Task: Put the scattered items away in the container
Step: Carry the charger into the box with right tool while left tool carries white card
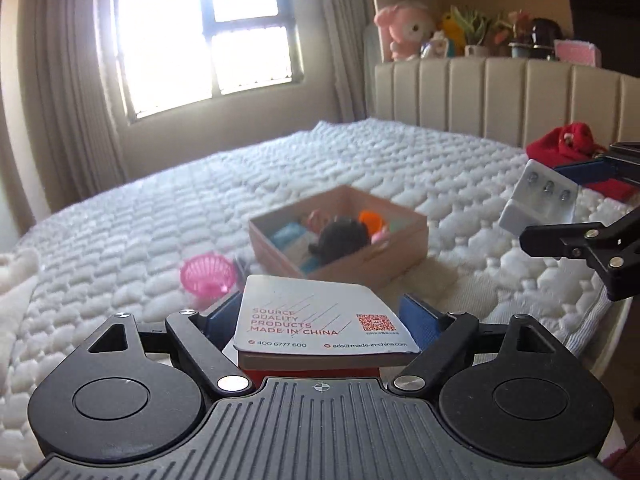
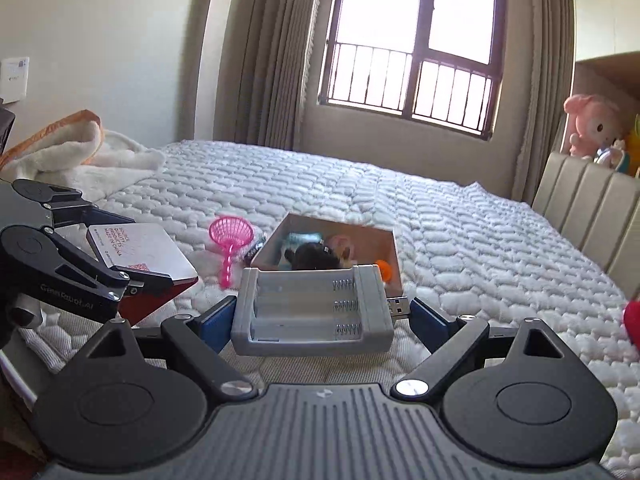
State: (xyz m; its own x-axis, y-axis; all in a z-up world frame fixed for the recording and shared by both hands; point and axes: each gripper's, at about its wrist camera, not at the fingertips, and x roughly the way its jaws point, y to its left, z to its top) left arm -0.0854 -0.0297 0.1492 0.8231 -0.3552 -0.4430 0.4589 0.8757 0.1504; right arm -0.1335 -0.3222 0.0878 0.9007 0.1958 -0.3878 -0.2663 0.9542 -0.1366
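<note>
I have both tools loaded and lifted clear of the mattress (image 2: 460,208). My left gripper (image 1: 320,316) is clamped on a notepad (image 1: 320,316), its blue pads pressing the block's two sides with the printed back cover facing up, so it rides flat. My right gripper (image 2: 320,312) is closed across a grey battery charger (image 2: 314,308), empty bays facing up and the USB plug sticking out to the right, past the jaw; gripping the long sides keeps the plug free.

The cardboard box (image 2: 394,256) sits ahead of both tools, mid-mattress, already holding a dark furry toy and some coloured pieces. A pink toy strainer (image 2: 232,236) lies just left of the box, still out on the quilt. I judge both loads are positioned for a drop into the box.
</note>
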